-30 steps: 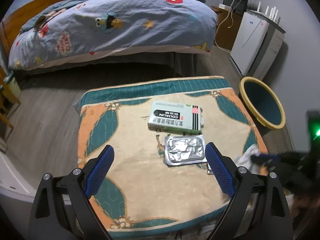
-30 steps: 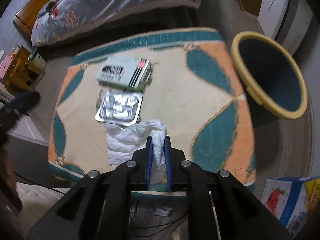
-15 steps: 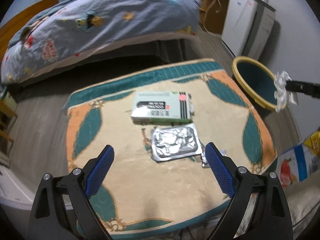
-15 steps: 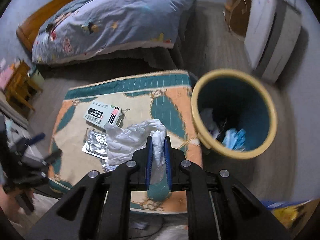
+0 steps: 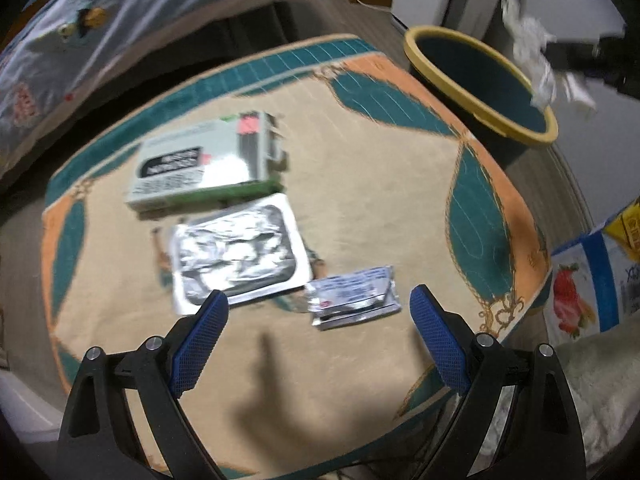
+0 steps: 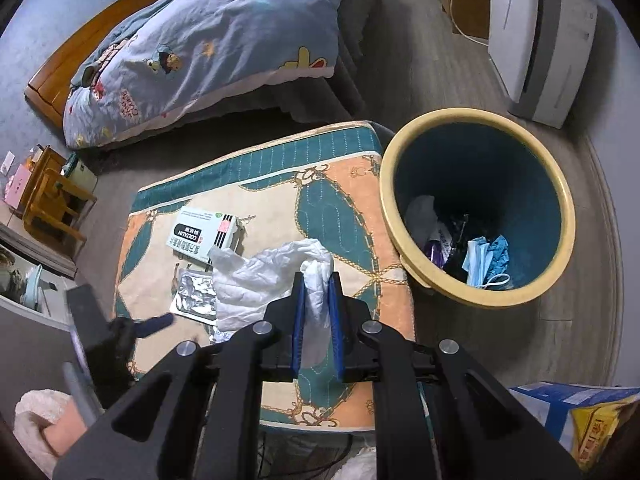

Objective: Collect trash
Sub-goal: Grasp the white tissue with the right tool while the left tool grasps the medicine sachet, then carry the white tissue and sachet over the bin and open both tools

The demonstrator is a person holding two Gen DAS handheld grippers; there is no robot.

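The crumpled white tissue [image 6: 276, 280] is clamped between the blue pads of the right gripper [image 6: 316, 320], whose jaws are closed down to the thickness of the paper; most of the tissue billows out to the left of the pads. From the left wrist view the same tissue [image 5: 532, 52] hangs in the air beyond the far rim of the trash bin [image 5: 480, 80], held from the right by a dark, blurred shape. The trash bin [image 6: 476, 208] is a round vessel with a yellow rim and a dark teal inside; it stands on the floor, touching the right edge of the worktop [image 6: 352, 240]. It contains a blue face mask [image 6: 486, 260], a white scrap and dark wrappers. The worktop carries a quilted cover in cream, orange and teal. On it lie a white-and-green medicine box [image 5: 208, 160], a silver foil blister pack [image 5: 240, 256] just in front of the box, and a small flattened foil sachet [image 5: 354, 296] just right of the pack. The left gripper [image 5: 320, 348] hovers above the near part of the worktop with its jaws spread wide and holding nothing; the sachet lies between the lines of its two fingers. A bed with a cartoon-print duvet [image 6: 216, 44] stands beyond the worktop, and a white cabinet [image 6: 536, 32] stands against the wall behind the bin.
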